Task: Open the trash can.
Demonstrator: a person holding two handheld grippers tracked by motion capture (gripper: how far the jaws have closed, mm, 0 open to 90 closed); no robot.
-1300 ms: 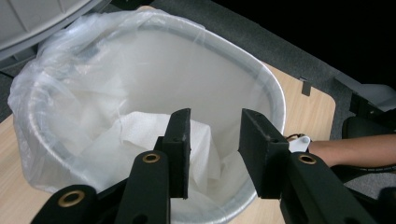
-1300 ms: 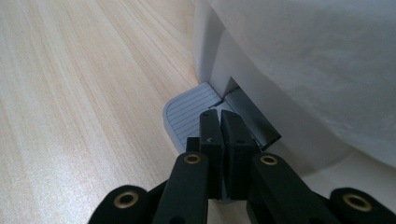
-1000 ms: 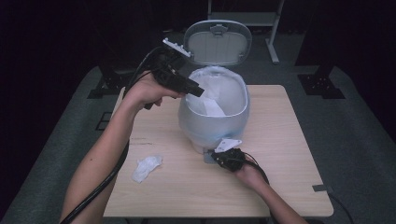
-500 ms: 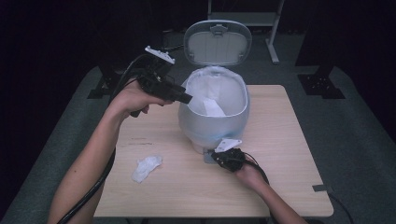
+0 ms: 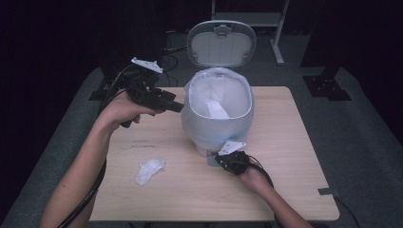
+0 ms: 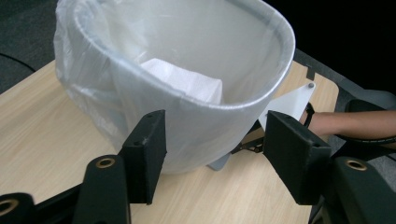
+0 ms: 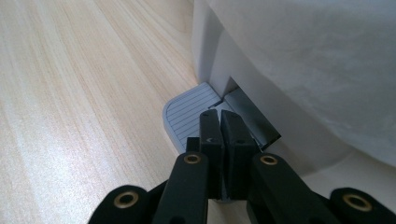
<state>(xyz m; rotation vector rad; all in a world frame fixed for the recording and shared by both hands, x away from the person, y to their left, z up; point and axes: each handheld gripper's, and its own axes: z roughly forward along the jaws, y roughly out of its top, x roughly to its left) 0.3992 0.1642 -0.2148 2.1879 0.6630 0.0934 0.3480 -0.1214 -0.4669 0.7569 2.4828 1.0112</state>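
We press the right tool (image 7: 220, 122), its jaws closed together and gripping nothing, down on the ribbed pedal (image 7: 189, 114) at the foot of the bin (image 5: 216, 118). That, we judge, is why the lid (image 5: 221, 43) stands upright behind the rim: the pedal holds the mouth open so both hands need not touch the lid.

The bin sits mid-tabletop (image 5: 294, 156), lined with a thin bag (image 6: 93, 79) folded over its rim, and a white tissue (image 6: 184, 84) lies inside. A second crumpled tissue (image 5: 148, 169) rests on the tabletop, well apart from the bin, nearer the left forearm.

The left tool (image 5: 175, 107) hovers just beside the bin's rim with jaws wide and empty. We judge it is free to fetch the remaining tissue while the right keeps the lid up.
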